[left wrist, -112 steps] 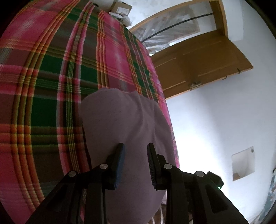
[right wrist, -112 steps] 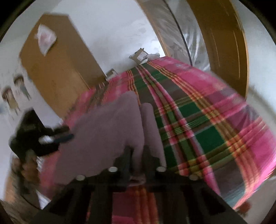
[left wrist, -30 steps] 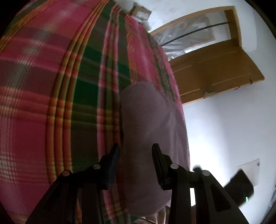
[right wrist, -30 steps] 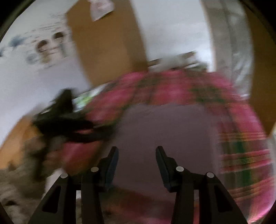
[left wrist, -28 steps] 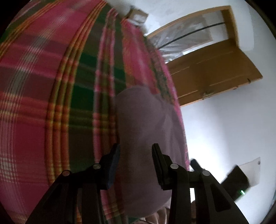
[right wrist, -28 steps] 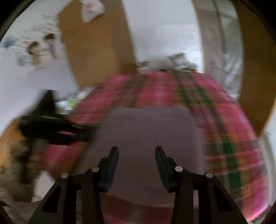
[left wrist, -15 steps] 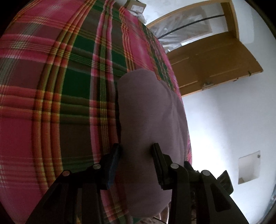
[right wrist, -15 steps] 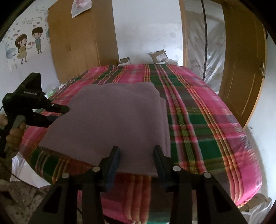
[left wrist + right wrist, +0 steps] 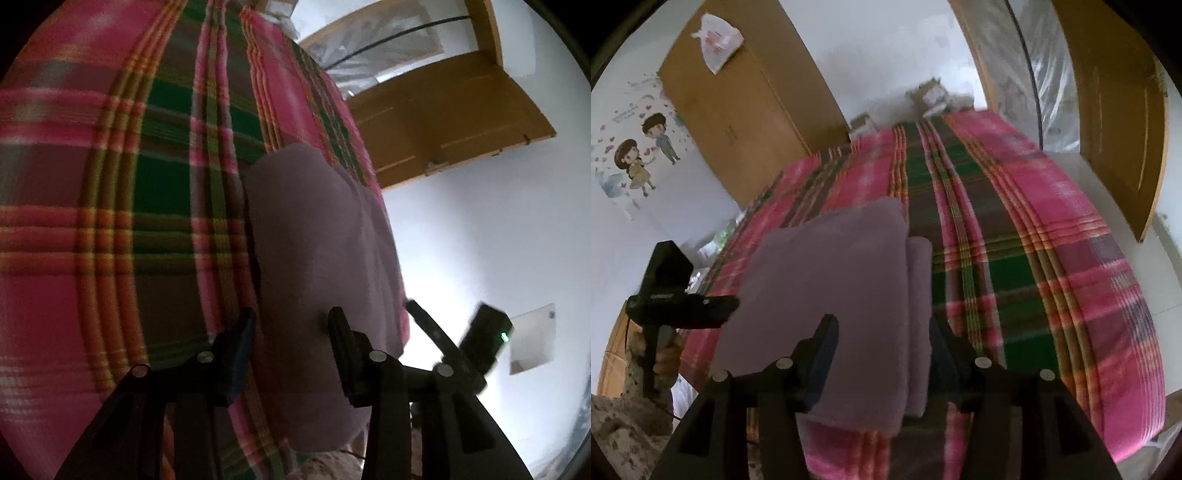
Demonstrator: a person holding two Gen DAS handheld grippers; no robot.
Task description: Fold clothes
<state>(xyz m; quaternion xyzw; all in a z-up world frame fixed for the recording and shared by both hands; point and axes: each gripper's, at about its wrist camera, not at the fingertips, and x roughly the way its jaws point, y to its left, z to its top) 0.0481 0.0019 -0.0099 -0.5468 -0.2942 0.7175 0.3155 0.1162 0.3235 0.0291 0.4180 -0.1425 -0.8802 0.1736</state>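
**Inspector A:** Subject item: a mauve folded garment point(image 9: 846, 280), lying flat on the plaid bedspread point(image 9: 1034, 266) near the bed's near edge. It sits in layers; a narrower folded strip shows along its right side, under the top panel.

**Inspector B:** Confirmed from the left wrist view. The garment point(image 9: 317, 251) lies with its long edge close to the side of the bedspread point(image 9: 110, 206). Left gripper point(image 9: 291, 332): jaws parted, one finger at the garment's edge, the other over the cloth. Nothing is pinched between them.

**Inspector A:** Right gripper point(image 9: 882, 339): likewise spread apart, straddling the near end of the garment. Whether the fingertips touch the fabric, I cannot tell.

**Inspector B:** Surroundings. A wooden wardrobe point(image 9: 746, 110) stands beyond the bed, with a plastic bag point(image 9: 716, 40) on top. A cartoon sticker point(image 9: 639, 155) marks the white wall to its left. An open wooden door point(image 9: 1115, 122) stands to the right.

**Inspector A:** The person's hand point(image 9: 665, 354) holds the left gripper's handle at the frame's left edge.
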